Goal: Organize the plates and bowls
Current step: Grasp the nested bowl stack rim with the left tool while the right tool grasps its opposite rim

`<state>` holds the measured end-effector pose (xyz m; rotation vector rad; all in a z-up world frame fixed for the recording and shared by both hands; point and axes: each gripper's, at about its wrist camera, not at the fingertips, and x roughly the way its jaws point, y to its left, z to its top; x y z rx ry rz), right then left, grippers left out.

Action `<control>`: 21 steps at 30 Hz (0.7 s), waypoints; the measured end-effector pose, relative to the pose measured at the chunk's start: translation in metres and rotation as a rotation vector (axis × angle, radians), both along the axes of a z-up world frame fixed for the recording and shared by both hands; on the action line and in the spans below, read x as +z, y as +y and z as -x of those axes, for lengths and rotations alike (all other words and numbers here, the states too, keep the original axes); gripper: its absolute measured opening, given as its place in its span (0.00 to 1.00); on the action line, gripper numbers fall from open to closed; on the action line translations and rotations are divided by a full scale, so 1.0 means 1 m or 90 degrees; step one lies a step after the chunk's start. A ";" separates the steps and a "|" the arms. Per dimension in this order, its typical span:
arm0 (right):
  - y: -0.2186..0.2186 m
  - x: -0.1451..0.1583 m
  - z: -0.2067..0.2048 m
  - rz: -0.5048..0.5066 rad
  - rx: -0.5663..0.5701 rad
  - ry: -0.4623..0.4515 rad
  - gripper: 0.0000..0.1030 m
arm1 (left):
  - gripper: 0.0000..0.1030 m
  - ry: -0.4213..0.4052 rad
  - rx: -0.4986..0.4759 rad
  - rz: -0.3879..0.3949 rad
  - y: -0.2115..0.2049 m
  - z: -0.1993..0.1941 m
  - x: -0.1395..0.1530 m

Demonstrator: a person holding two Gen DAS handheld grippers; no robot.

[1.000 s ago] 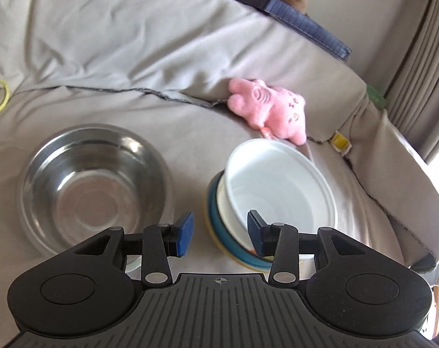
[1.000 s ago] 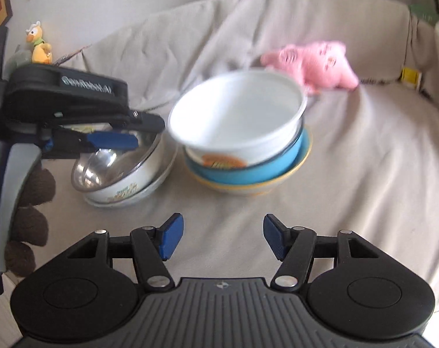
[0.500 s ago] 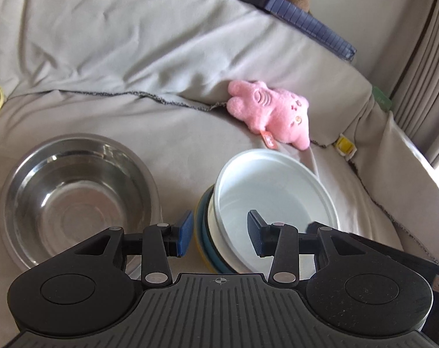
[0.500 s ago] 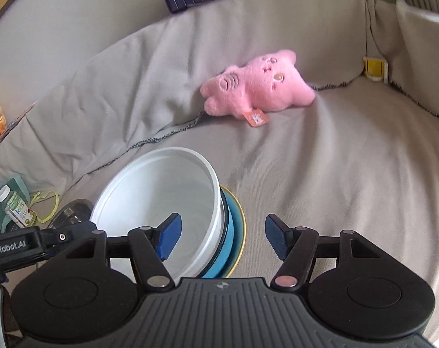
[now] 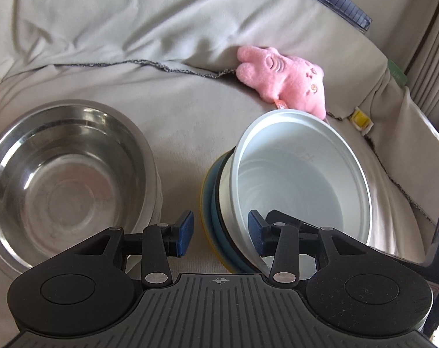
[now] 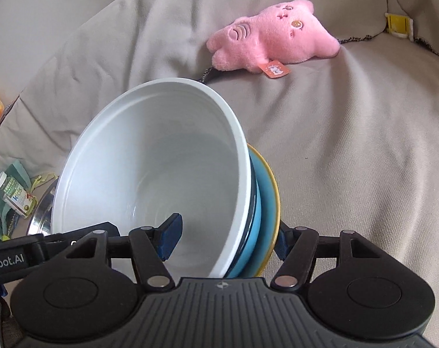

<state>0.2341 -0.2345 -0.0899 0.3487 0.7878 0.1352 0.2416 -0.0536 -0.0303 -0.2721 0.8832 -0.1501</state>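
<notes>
A white bowl sits nested in a blue bowl on a yellow plate, all on a cloth-covered sofa seat. Beside the stack, to its left, stands a steel bowl. My left gripper straddles the stack's near-left rim, one finger inside the white bowl and one outside. Its jaws are opening and its pads are clear of the rim. My right gripper straddles the opposite rim with its jaws apart, its left pad hanging free inside the white bowl.
A pink plush toy lies behind the stack against the sofa back. In the right wrist view a small bottle and green cloth lie at the far left, past the steel bowl. Sofa cloth stretches to the right of the stack.
Both grippers have closed in on the stack. The right one swung round from in front and rolled, and now straddles the rim. The left one sank closer, its right finger now inside the white bowl.
</notes>
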 end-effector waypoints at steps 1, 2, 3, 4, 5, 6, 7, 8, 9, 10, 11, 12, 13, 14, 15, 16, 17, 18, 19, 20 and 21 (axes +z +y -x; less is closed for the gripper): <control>-0.001 0.000 0.000 -0.003 0.000 -0.003 0.63 | 0.46 0.002 0.002 0.000 -0.001 -0.001 -0.002; -0.003 -0.001 0.000 -0.014 0.001 -0.002 0.61 | 0.46 0.006 0.003 0.000 -0.002 -0.002 -0.003; -0.006 -0.002 -0.001 -0.031 0.004 0.001 0.59 | 0.45 0.011 0.005 0.002 -0.003 -0.004 -0.005; -0.009 -0.004 -0.002 -0.047 0.005 0.006 0.56 | 0.45 0.018 0.007 0.006 -0.005 -0.006 -0.007; -0.011 -0.005 -0.002 -0.055 0.004 0.008 0.54 | 0.46 0.024 0.008 0.011 -0.006 -0.007 -0.010; -0.013 -0.006 -0.002 -0.062 0.004 0.008 0.54 | 0.45 0.029 0.009 0.014 -0.007 -0.008 -0.012; -0.017 -0.007 -0.003 -0.071 0.003 0.009 0.52 | 0.43 0.033 0.008 0.017 -0.008 -0.009 -0.014; -0.019 -0.007 -0.003 -0.079 0.001 0.010 0.49 | 0.43 0.036 0.007 0.017 -0.010 -0.010 -0.015; -0.021 -0.007 -0.004 -0.086 0.000 0.011 0.49 | 0.45 0.036 0.007 0.013 -0.012 -0.010 -0.016; -0.024 -0.007 -0.004 -0.094 -0.002 0.012 0.47 | 0.46 0.034 0.007 0.008 -0.015 -0.010 -0.016; -0.026 -0.007 -0.004 -0.100 -0.003 0.012 0.47 | 0.47 0.033 0.007 0.005 -0.016 -0.009 -0.016; -0.027 -0.007 -0.005 -0.104 -0.003 0.011 0.46 | 0.47 0.035 0.009 0.006 -0.017 -0.010 -0.016; -0.028 -0.007 -0.005 -0.106 -0.004 0.009 0.46 | 0.47 0.038 0.013 0.010 -0.016 -0.010 -0.016; -0.029 -0.007 -0.005 -0.105 -0.005 0.008 0.45 | 0.47 0.044 0.017 0.016 -0.016 -0.009 -0.016; -0.029 -0.006 -0.006 -0.103 -0.006 0.007 0.45 | 0.47 0.049 0.020 0.018 -0.015 -0.009 -0.016; -0.028 -0.004 -0.006 -0.095 -0.003 0.006 0.45 | 0.47 0.051 0.021 0.013 -0.017 -0.009 -0.016; -0.027 -0.003 -0.006 -0.086 0.002 0.005 0.45 | 0.47 0.053 0.021 0.003 -0.019 -0.009 -0.016; -0.025 -0.002 -0.005 -0.078 0.007 0.004 0.45 | 0.47 0.052 0.022 -0.008 -0.022 -0.008 -0.016; -0.025 -0.002 -0.005 -0.075 0.009 0.003 0.45 | 0.47 0.050 0.024 -0.016 -0.024 -0.008 -0.016; -0.025 -0.002 -0.004 -0.073 0.011 0.002 0.45 | 0.47 0.047 0.028 -0.020 -0.026 -0.007 -0.016; -0.026 -0.003 -0.004 -0.074 0.009 0.001 0.45 | 0.47 0.046 0.029 -0.022 -0.027 -0.007 -0.016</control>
